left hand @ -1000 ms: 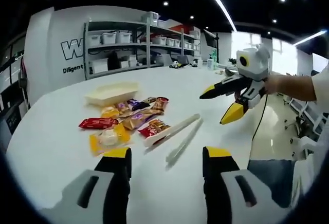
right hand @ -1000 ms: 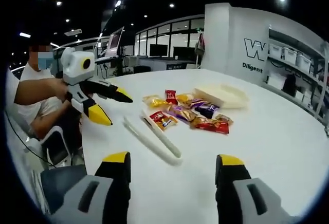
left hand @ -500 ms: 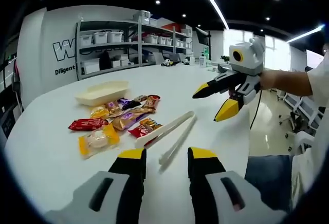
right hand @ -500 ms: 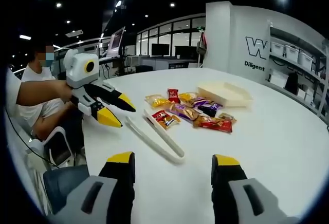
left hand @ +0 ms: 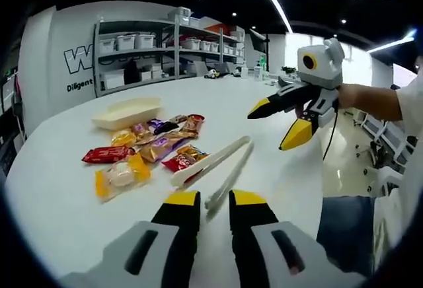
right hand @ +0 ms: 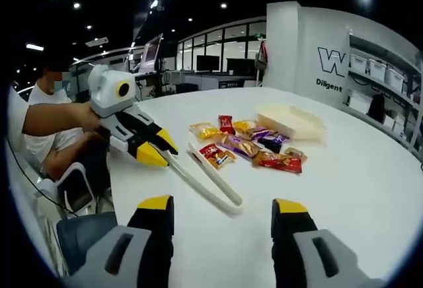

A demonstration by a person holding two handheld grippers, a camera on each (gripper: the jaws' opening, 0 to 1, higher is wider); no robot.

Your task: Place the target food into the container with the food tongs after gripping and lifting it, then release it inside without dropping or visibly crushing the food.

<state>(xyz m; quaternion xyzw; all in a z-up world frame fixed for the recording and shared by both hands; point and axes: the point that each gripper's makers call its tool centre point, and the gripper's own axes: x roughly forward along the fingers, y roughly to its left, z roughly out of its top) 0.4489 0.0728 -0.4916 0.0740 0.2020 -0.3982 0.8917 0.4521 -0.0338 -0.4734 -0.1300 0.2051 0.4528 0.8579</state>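
Observation:
White food tongs lie on the white table, beside a spread of several wrapped snacks. Among the snacks are a red pack and a yellow pack. A cream tray sits behind the snacks. My left gripper is down at the tongs' near end, with its jaws drawn in on that end. My right gripper hangs open above the table, off to the side of the tongs, holding nothing.
Shelves with storage bins line the far wall. A person sits at the table's edge and holds both grippers. Past that edge there is a chair and open floor.
My left gripper's jaws have closed in step by step onto the tongs' near end as it moved up to them. The right gripper has stayed open and has barely shifted.

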